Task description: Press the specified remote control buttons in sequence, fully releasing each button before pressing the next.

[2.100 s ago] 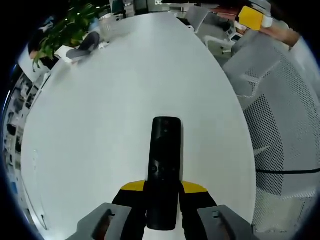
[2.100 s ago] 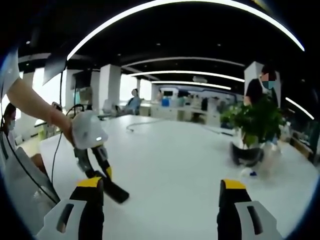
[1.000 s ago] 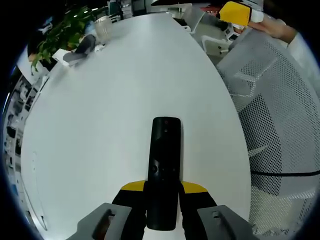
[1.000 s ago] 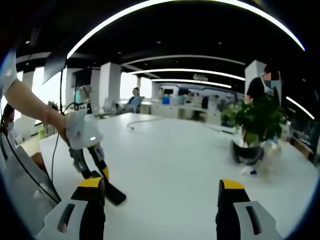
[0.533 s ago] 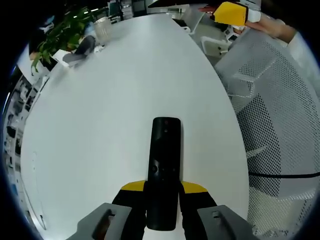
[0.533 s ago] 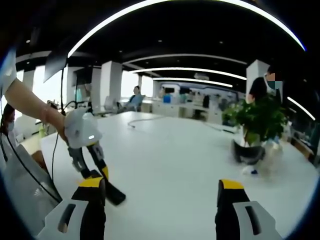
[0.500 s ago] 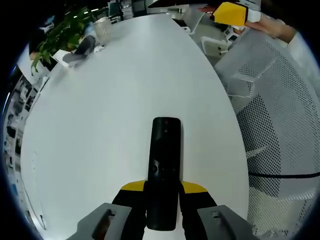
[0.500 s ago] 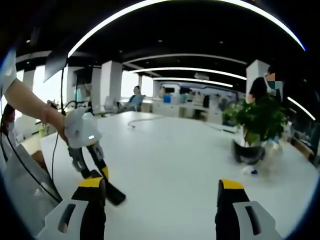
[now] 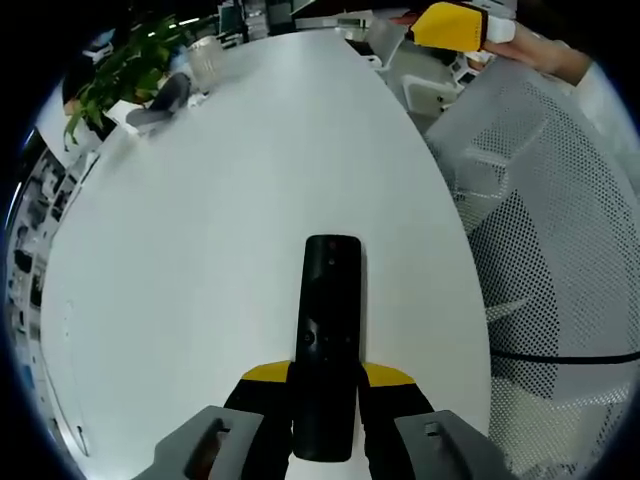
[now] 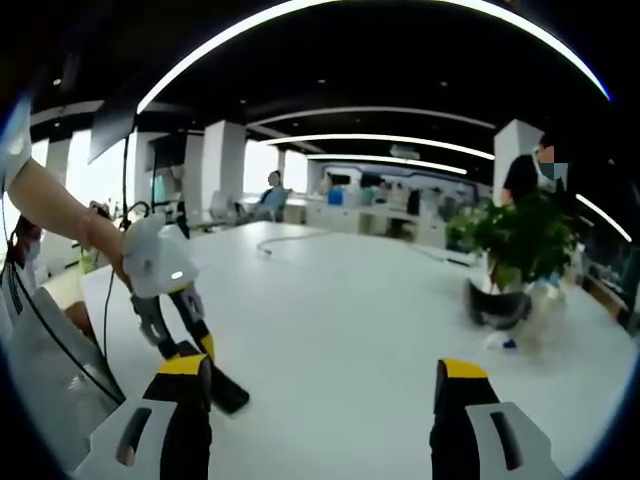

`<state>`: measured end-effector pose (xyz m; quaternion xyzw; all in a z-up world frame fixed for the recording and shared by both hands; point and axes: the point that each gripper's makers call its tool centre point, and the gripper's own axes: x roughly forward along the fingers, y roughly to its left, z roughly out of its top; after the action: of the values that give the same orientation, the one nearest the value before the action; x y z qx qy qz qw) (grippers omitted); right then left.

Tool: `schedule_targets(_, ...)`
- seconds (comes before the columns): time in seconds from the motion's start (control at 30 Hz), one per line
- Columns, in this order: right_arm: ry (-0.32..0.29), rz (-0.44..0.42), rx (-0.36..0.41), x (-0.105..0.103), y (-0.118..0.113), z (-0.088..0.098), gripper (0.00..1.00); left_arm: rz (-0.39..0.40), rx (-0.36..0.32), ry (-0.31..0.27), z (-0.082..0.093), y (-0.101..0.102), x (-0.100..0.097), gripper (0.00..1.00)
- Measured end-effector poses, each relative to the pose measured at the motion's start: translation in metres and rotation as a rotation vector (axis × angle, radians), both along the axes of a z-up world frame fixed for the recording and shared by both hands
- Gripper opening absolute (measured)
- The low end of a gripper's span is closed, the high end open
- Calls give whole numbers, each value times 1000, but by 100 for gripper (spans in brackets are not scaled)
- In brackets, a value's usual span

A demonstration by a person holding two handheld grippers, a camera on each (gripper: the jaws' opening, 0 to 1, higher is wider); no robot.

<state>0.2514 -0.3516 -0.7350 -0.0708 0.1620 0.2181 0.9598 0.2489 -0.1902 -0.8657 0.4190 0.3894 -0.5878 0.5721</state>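
A black remote control (image 9: pixel 327 340) is being gripped between the jaws of the left gripper (image 9: pixel 326 425), lying flat near the tabletop's (image 9: pixel 230 190) edge beside a mesh chair (image 9: pixel 560 270). The right gripper (image 10: pixel 320 420) is being held above the tabletop, its jaws spread wide around nothing.

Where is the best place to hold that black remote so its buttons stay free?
By its long side edges at the near end, as the left gripper does now. The remote is a slim bar, so clamping across its width there leaves the button face up and uncovered for the right gripper.
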Motion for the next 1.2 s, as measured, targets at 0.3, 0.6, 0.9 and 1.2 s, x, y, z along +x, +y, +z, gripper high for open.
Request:
schedule_targets(0.3,1,-1,2,0,0,0,91,2,-5,2,0,0,-4,24)
schedule_targets(0.6,2,-2,0,-1,0,0,91,7,-14,3,0,-1,-9,24)
schedule_targets(0.9,5,-2,-3,-1,0,-1,91,8,-23,4,0,-1,-13,24)
schedule_targets(1.2,7,-2,-3,-1,-1,-2,91,8,-29,5,0,-1,-16,24)
